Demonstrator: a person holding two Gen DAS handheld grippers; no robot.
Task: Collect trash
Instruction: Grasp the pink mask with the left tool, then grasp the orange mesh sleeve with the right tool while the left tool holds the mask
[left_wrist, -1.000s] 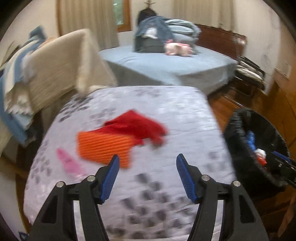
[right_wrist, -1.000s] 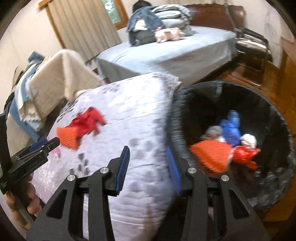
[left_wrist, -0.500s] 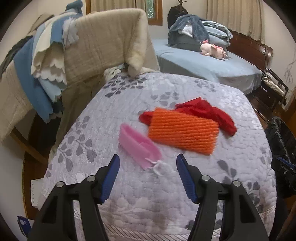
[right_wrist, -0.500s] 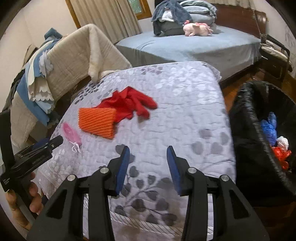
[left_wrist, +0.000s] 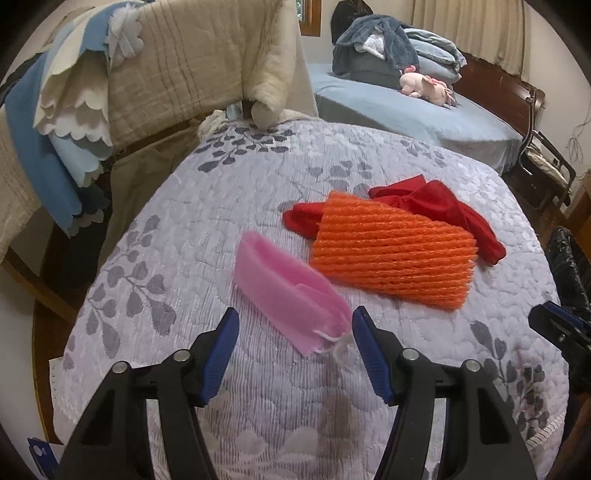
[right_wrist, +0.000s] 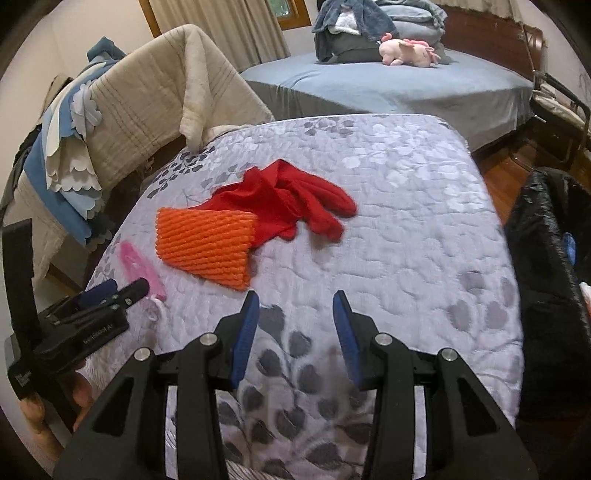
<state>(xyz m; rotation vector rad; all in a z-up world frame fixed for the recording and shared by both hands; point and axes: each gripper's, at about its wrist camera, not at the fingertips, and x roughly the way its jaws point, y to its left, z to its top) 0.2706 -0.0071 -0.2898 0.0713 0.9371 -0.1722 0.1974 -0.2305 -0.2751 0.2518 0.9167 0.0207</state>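
Note:
A pink foam net sleeve (left_wrist: 288, 291) lies on the lavender quilted table (left_wrist: 258, 184). My left gripper (left_wrist: 293, 332) is open, its blue pads either side of the sleeve's near end. An orange foam net (left_wrist: 395, 254) lies over a red cloth (left_wrist: 436, 203) just beyond. In the right wrist view the pink sleeve (right_wrist: 138, 266), orange net (right_wrist: 207, 243) and red cloth (right_wrist: 291, 199) show to the left. My right gripper (right_wrist: 295, 325) is open and empty over the table's near part. The left gripper (right_wrist: 122, 291) shows at the left edge.
A black-lined trash bin (right_wrist: 550, 266) with trash inside stands right of the table. A chair draped with blankets (left_wrist: 147, 74) stands left. A blue bed (right_wrist: 388, 81) with clothes and a pink plush lies behind.
My left gripper has swung left from the bin side and closed in on the pink sleeve. My right gripper has swung away from the bin to over the table.

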